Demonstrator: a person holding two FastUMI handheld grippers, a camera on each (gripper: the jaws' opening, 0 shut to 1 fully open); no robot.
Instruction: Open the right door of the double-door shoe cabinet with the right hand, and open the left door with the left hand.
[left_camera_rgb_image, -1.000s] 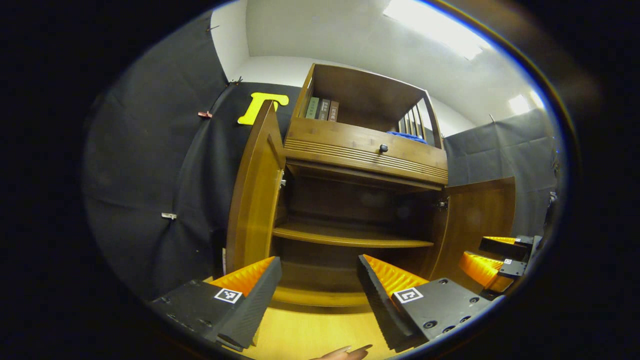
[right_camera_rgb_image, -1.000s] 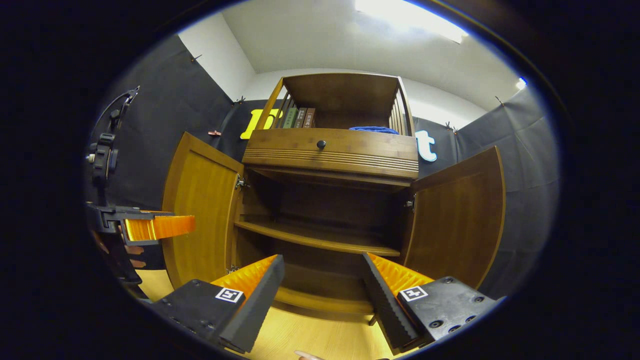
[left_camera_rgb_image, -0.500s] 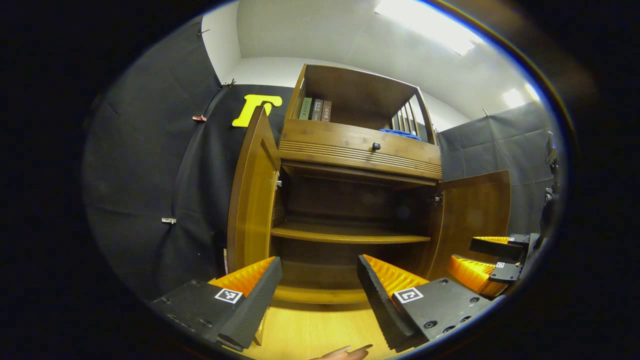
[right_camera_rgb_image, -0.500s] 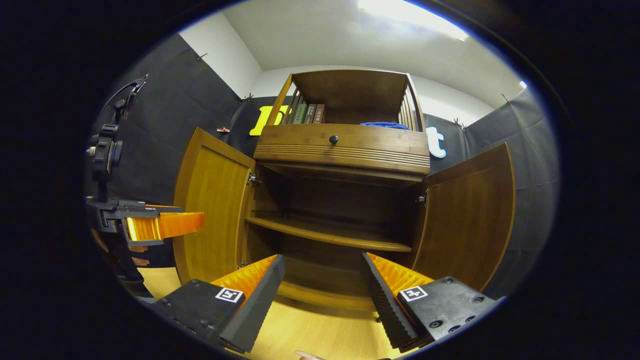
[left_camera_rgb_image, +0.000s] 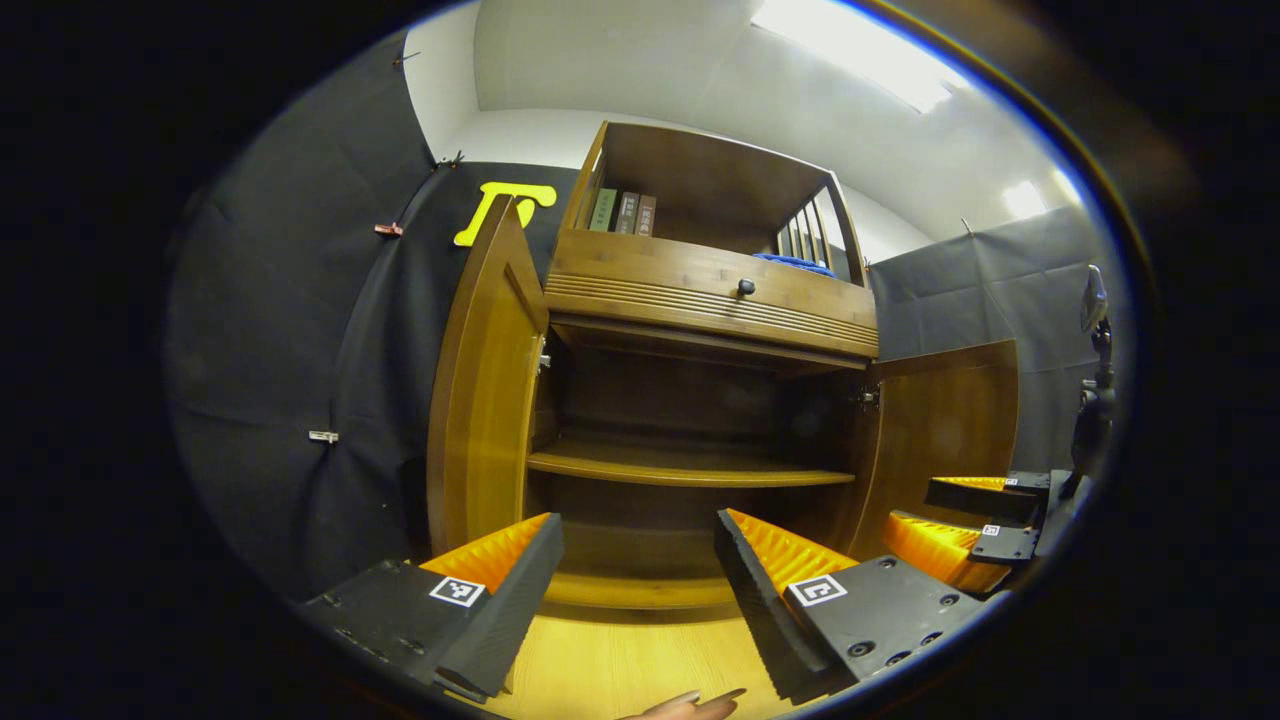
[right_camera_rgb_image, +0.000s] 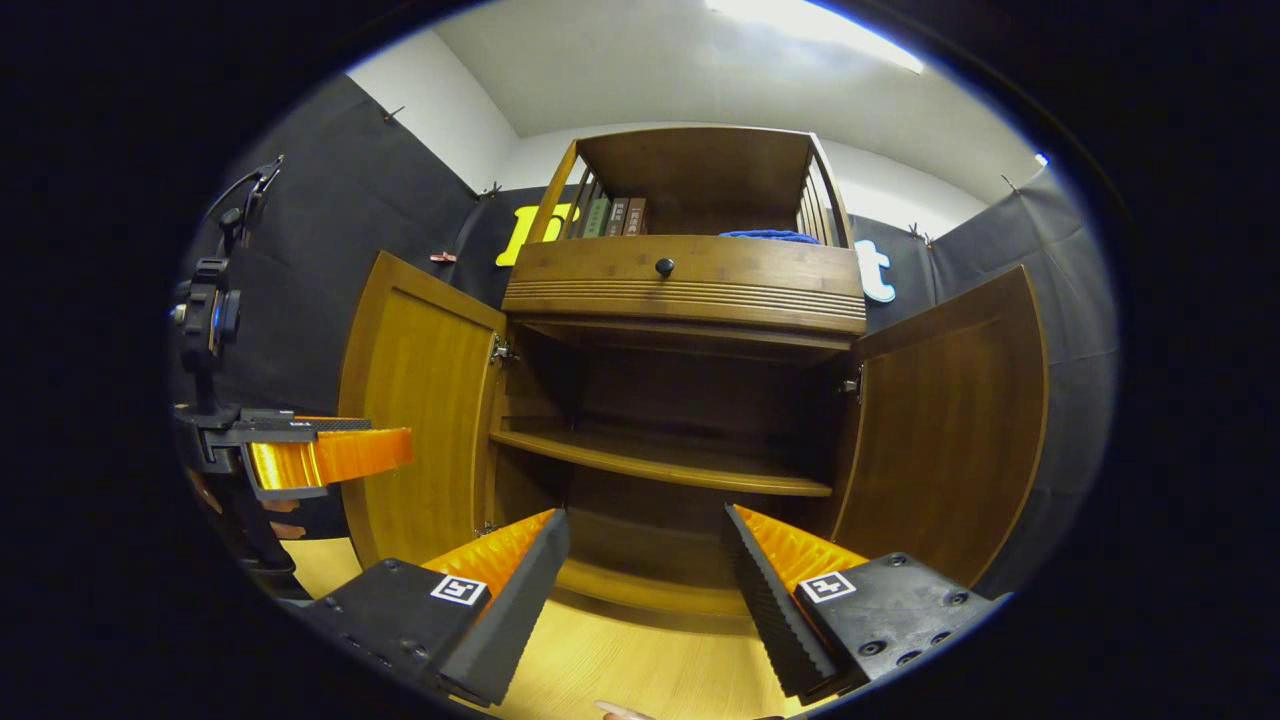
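The wooden shoe cabinet (left_camera_rgb_image: 700, 290) (right_camera_rgb_image: 680, 285) stands before both grippers with both doors swung wide. Its left door (left_camera_rgb_image: 485, 385) (right_camera_rgb_image: 420, 410) and right door (left_camera_rgb_image: 945, 425) (right_camera_rgb_image: 945, 425) stand out from the frame, showing a bare inner shelf (left_camera_rgb_image: 685, 468) (right_camera_rgb_image: 660, 462). My left gripper (left_camera_rgb_image: 637, 560) is open with nothing between its fingers, in front of the cabinet's bottom edge; it also appears at the left of the right gripper view (right_camera_rgb_image: 315, 455). My right gripper (right_camera_rgb_image: 645, 560) is open and holds nothing; it appears at the lower right of the left gripper view (left_camera_rgb_image: 950, 520).
A drawer with a dark knob (left_camera_rgb_image: 745, 288) (right_camera_rgb_image: 664, 266) sits above the doors. The top shelf holds several books (right_camera_rgb_image: 610, 216) and a blue cloth (right_camera_rgb_image: 768, 237). Pale wood floor (right_camera_rgb_image: 640, 680) lies below. A camera stand (right_camera_rgb_image: 210, 310) rises at the left by the black cloth wall.
Both gripper views have shifted slightly, so the cabinet sits a little differently in view. The doors stay wide and both grippers stay open.
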